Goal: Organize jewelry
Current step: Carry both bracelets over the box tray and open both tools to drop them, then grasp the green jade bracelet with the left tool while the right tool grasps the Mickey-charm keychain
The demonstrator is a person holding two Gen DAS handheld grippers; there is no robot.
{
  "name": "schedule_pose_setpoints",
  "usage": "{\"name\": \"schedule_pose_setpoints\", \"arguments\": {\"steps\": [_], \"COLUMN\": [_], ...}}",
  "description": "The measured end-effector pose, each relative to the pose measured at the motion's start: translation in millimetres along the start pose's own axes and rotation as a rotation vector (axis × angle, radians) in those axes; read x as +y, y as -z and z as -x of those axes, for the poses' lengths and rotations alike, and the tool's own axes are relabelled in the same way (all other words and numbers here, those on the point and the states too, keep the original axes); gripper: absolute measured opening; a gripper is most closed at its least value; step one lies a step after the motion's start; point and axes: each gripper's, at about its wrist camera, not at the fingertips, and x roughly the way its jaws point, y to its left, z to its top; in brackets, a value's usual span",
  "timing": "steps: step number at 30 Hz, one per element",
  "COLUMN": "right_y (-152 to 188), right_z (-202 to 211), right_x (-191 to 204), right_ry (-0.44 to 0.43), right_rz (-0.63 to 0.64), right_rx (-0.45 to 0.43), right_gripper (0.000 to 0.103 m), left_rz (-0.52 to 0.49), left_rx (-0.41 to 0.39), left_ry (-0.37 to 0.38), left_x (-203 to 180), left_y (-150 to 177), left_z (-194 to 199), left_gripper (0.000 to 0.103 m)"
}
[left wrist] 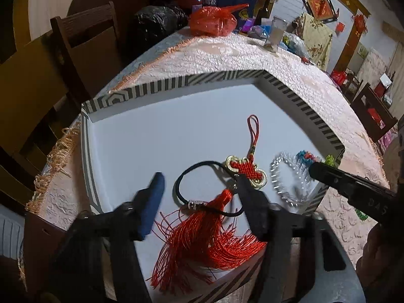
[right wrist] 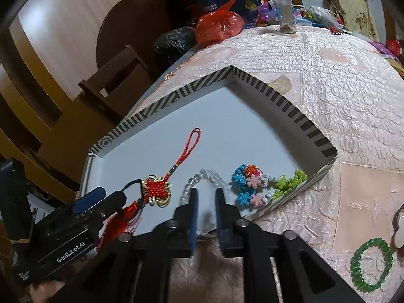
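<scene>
A shallow box [left wrist: 161,85] with a striped rim and white floor lies on the pink tablecloth; it also shows in the right wrist view [right wrist: 290,101]. Inside lie a red Chinese-knot tassel [left wrist: 246,169] [right wrist: 156,189], a black hair tie [left wrist: 186,184], a clear bead bracelet [left wrist: 280,176] [right wrist: 209,176] and colourful snowflake clips [right wrist: 250,186]. My left gripper [left wrist: 202,189] is open above the hair tie and tassel. My right gripper [right wrist: 207,194] is open, its fingers either side of the clear bracelet at the box's near edge. A green bead bracelet [right wrist: 371,265] lies outside on the cloth.
Dark wooden chairs [left wrist: 83,40] stand to the left of the table. A red plastic bag [left wrist: 214,20], black bags, a glass jar [right wrist: 285,12] and clutter crowd the far end. A metal ornament [right wrist: 399,227] lies at the right edge.
</scene>
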Motion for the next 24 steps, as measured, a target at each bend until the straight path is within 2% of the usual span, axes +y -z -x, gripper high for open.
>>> {"name": "schedule_pose_setpoints", "arguments": {"steps": [1, 2, 5, 11, 15, 18, 24], "right_y": [0.5, 1.1, 2.0, 9.5, 21.3, 35.8, 82.2], "right_z": [4.1, 8.4, 18.3, 38.8, 64.7, 89.3, 136.8], "right_x": [-0.9, -1.4, -1.7, -7.7, -31.9, -58.0, -130.5], "right_ry": [-0.006, -0.008, -0.011, 0.047, 0.124, 0.219, 0.376], "right_rz": [-0.007, -0.011, -0.010, -0.007, -0.033, -0.028, -0.094], "right_rx": [-0.018, -0.032, -0.053, -0.061, -0.070, -0.070, -0.067], "right_gripper": [0.030, 0.032, 0.033, 0.033, 0.033, 0.033, 0.033], "left_rz": [0.000, 0.000, -0.001, -0.017, -0.051, -0.095, -0.248], "left_rx": [-0.004, -0.006, -0.014, -0.026, -0.033, -0.038, -0.005], "left_ry": [-0.003, -0.004, -0.010, -0.022, 0.007, 0.048, 0.179], "left_x": [-0.4, -0.5, -1.4, -11.3, -33.8, -58.4, -136.1], "left_y": [-0.7, -1.3, -2.6, -3.3, -1.8, 1.4, 19.4], "left_z": [1.7, 3.3, 9.1, 19.0, 27.1, 32.7, 29.2], "left_gripper": [0.063, 0.063, 0.063, 0.063, 0.063, 0.063, 0.063]}}
